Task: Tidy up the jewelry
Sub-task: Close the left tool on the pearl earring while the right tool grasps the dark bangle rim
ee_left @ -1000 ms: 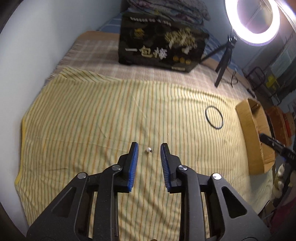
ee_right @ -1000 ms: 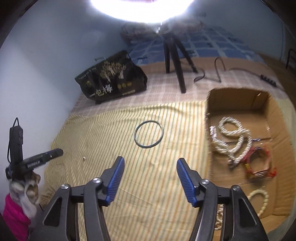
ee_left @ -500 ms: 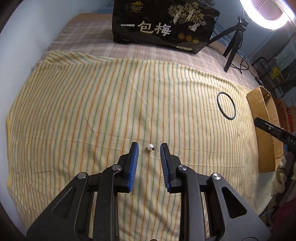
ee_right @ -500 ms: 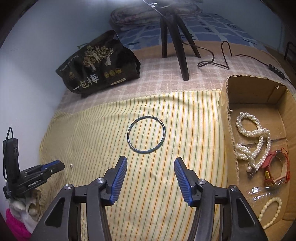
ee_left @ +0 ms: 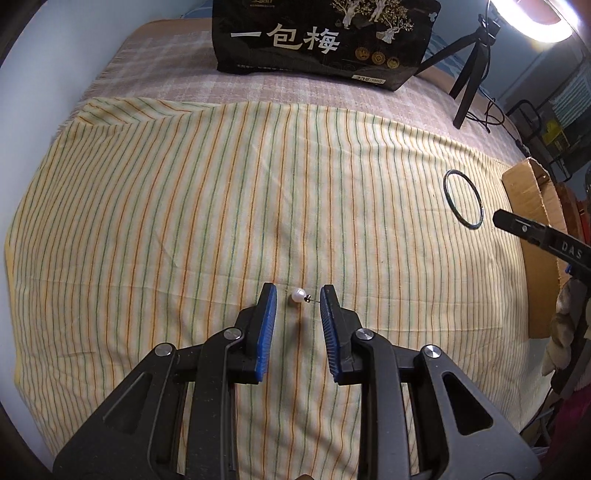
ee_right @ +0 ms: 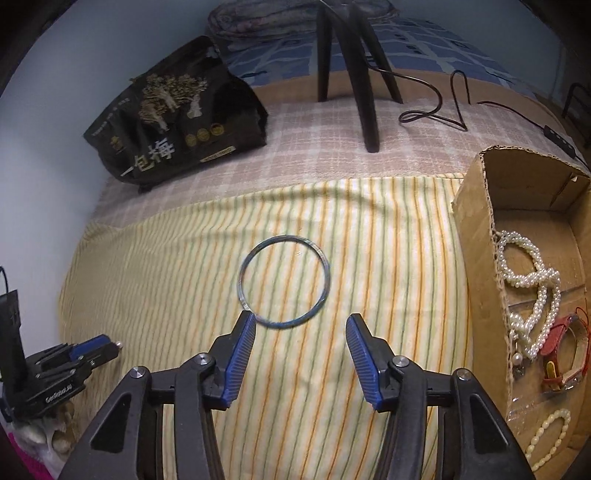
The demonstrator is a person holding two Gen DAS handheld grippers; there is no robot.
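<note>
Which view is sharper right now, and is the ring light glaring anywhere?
Left wrist view: crisp on the pearl earring; ring light blows out the top-right corner. Right wrist view: the bangle is motion-smeared, no glare, fisheye bends the cardboard box.

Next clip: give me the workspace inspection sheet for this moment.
Surface: striped cloth over a checked blanket.
Job's things: pearl pin and dark bangle lie on the cloth; cardboard box holds pearl strands, a red strap piece, a bead bracelet.
Clutter: black printed bag.
Grippers: left gripper open, jaws flanking the pin; right gripper open at the bangle's near edge.
Cables: black cord by the tripod.
Surroundings: ring light, wall.
</note>
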